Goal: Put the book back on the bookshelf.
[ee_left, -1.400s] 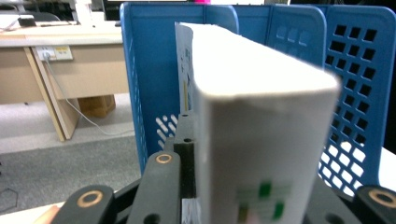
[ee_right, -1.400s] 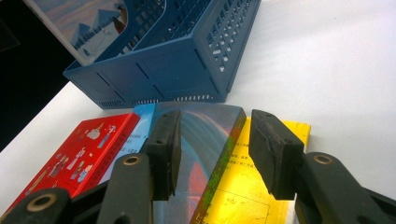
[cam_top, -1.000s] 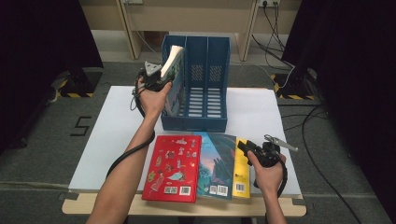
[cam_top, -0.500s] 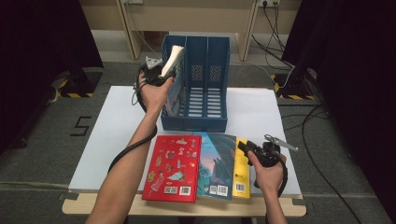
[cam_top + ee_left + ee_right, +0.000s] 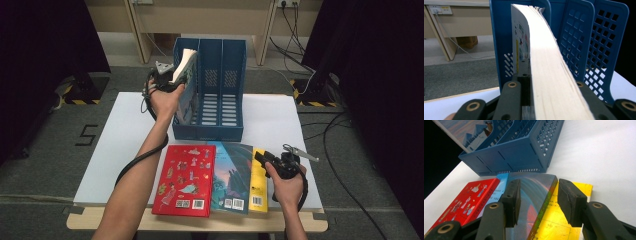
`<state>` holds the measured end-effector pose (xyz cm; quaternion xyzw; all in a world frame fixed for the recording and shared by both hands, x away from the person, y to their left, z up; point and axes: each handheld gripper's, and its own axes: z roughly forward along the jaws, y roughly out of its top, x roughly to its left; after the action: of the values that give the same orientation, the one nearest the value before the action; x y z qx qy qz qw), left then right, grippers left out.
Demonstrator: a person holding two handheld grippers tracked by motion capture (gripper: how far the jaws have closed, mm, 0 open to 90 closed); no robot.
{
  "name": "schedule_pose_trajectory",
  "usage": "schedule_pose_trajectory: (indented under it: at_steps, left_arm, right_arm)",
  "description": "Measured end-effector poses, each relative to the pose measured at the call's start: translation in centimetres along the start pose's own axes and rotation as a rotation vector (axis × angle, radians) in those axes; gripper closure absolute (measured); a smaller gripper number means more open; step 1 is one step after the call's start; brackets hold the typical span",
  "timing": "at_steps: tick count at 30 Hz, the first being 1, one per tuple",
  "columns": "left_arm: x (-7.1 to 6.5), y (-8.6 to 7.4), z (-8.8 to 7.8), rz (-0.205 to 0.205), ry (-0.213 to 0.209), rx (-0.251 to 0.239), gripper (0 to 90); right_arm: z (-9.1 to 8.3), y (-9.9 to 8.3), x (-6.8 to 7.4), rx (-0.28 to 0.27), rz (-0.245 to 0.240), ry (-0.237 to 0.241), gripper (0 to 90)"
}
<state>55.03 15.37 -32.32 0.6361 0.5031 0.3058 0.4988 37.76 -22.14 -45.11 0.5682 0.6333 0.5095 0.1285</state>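
My left gripper (image 5: 172,80) is shut on a thick book (image 5: 184,65) and holds it upright in the leftmost slot of the blue file rack (image 5: 220,70). Its jaws have just been closing on the book. In the left gripper view the book's pale page block (image 5: 549,62) runs between the jaws toward the rack (image 5: 604,37). My right gripper (image 5: 262,159) is open low over the flat books at the front. Its jaws (image 5: 537,195) straddle the edge where the dark blue book (image 5: 531,210) lies on the yellow book (image 5: 556,225), with no pad touching.
A red book (image 5: 186,177), the dark blue book (image 5: 235,175) and the yellow book (image 5: 257,182) lie side by side near the white table's front edge (image 5: 195,220). The rack's middle and right slots hold nothing. Cables trail on the floor at the right.
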Motion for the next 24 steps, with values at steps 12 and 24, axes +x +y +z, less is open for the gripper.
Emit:
schedule_pose_trajectory:
  at_steps: [12, 24]
  left_arm:
    - [-0.05, -0.07, 0.31, -0.006, -0.003, 0.058, 71.2]
    - [0.44, -0.21, 0.36, -0.018, 0.003, 0.029, 73.5]
  right_arm:
    - [0.01, -0.01, 0.03, -0.001, 0.007, 0.003, 54.3]
    - [0.05, -0.03, -0.06, -0.002, 0.010, 0.009, 54.3]
